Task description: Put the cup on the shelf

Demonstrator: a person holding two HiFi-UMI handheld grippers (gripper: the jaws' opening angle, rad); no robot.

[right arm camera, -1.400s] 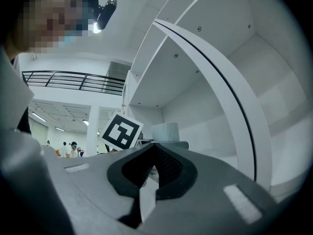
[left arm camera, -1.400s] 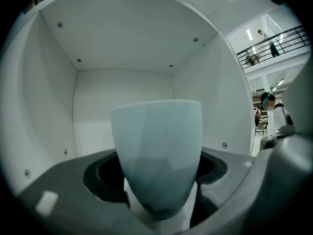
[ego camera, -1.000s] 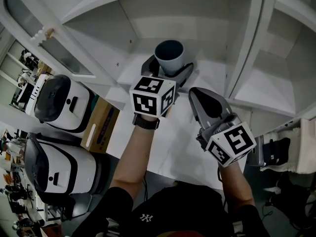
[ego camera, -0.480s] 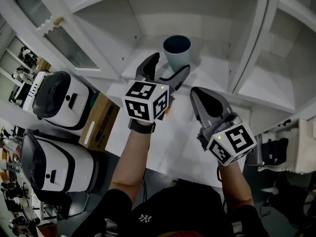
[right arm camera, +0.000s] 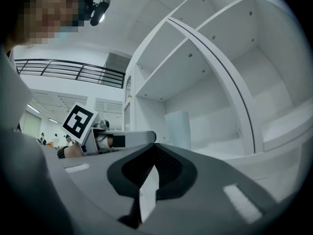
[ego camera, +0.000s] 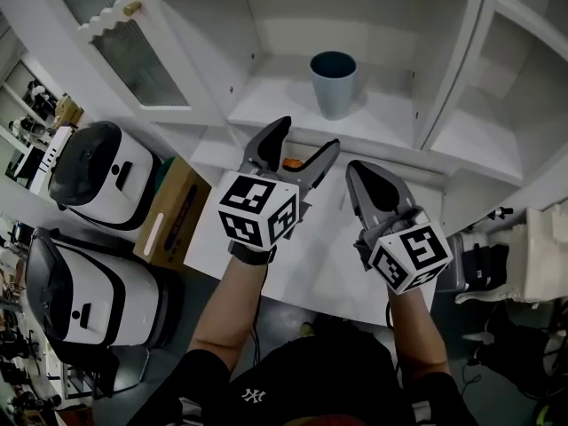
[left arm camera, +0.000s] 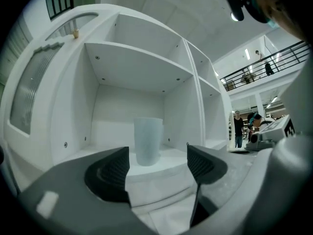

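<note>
Calling for a straight pull back of the left gripper (ego camera: 303, 140), jaws spread and clear of the upright cup (ego camera: 334, 82) on the shelf (ego camera: 382, 122), right gripper (ego camera: 362, 174) jaws pressed together, empty.

"NY" emblem (ego camera: 253, 395) on black shirt (ego camera: 330, 373)

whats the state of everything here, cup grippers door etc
cup: upright on the shelf, mouth up, held by neither gripper
left gripper: jaws apart, nothing between them, in front of the shelf and pointed at the cup
right gripper: jaws together, holding nothing
cabinet door: swung open to the left
</note>
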